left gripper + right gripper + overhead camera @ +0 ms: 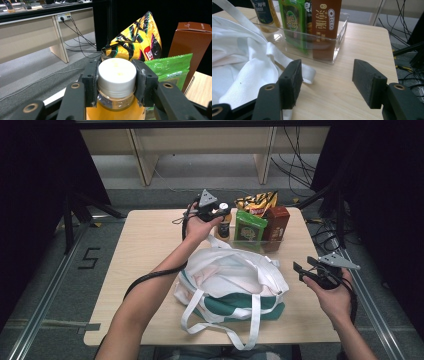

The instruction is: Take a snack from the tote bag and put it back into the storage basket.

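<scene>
The left gripper (117, 82) has its jaws clamped on the white cap (117, 72) of the orange drink bottle (224, 222), which stands in the clear tray (324, 45) at upper centre of the high view, beside the green packet (250, 226) and brown box (276, 224). The right gripper (299, 270) hangs wide open and empty at right, over bare table (145, 250). Gripped only by its smooth cap, the bottle could slip or swing on lifting and topple its neighbours, or snag on the white tote bag (225, 280).

bottle (224, 222) in tray (337, 37), left of pouch (250, 227) | tray behind bag (235, 285)
</scene>
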`<action>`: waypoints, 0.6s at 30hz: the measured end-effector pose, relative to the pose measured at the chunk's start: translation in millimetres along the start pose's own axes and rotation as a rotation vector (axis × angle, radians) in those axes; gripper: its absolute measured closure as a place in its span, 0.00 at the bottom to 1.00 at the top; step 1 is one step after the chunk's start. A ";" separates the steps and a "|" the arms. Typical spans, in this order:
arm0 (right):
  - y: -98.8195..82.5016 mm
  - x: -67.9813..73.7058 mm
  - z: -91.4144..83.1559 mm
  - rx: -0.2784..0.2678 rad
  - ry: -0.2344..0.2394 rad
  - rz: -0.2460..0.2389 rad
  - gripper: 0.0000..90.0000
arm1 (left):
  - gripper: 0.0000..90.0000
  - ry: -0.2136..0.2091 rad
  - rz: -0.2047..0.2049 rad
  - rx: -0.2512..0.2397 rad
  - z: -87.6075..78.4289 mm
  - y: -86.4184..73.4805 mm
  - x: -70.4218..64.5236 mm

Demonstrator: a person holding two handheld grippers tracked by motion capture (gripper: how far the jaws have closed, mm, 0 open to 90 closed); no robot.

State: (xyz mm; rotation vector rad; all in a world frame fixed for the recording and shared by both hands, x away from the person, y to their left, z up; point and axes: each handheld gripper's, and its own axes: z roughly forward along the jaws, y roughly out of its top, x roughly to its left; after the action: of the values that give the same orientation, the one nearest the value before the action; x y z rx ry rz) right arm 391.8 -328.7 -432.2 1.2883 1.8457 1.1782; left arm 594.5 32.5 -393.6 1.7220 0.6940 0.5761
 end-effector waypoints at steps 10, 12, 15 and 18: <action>-0.2 1.5 -0.9 0.015 -0.005 0.000 0.46 | 0.65 0.004 -0.004 0.010 1.9 -1.1 -0.3; -0.7 3.8 -0.8 0.021 0.002 0.029 0.46 | 0.65 0.006 -0.005 0.014 2.6 -2.1 0.1; -0.8 3.7 -0.1 0.016 0.006 0.028 0.46 | 0.65 0.009 -0.007 0.017 4.1 -3.8 0.8; -0.9 1.7 0.5 0.014 0.012 0.011 0.46 | 0.65 0.012 -0.006 0.026 4.8 -5.4 1.2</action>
State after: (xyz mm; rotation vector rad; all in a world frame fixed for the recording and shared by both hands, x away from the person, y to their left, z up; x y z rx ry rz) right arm 391.3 -327.0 -433.2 1.3036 1.8609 1.1828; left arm 597.9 31.1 -400.0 1.7412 0.7176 0.5753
